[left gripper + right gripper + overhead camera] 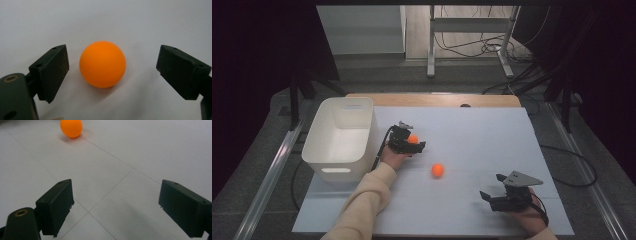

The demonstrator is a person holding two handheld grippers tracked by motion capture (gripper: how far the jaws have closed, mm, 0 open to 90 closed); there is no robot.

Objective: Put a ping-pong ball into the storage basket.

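**Left gripper bracketing ball, not yet closed**

Left gripper [408, 142] sits low on the white table [492, 135], jaws spread wide with an orange ball [102, 64] between them — clear gaps on both sides, nothing gripped. Ball rests on the surface, just right of the white bin [339, 137]; the bin's closeness suggests it is the drop target. A second orange ball [438, 170] lies loose mid-table, apart from both tools. Right gripper [498, 191] waits near the front edge, jaws also wide and empty — pointed toward that second ball, probably staged for it.
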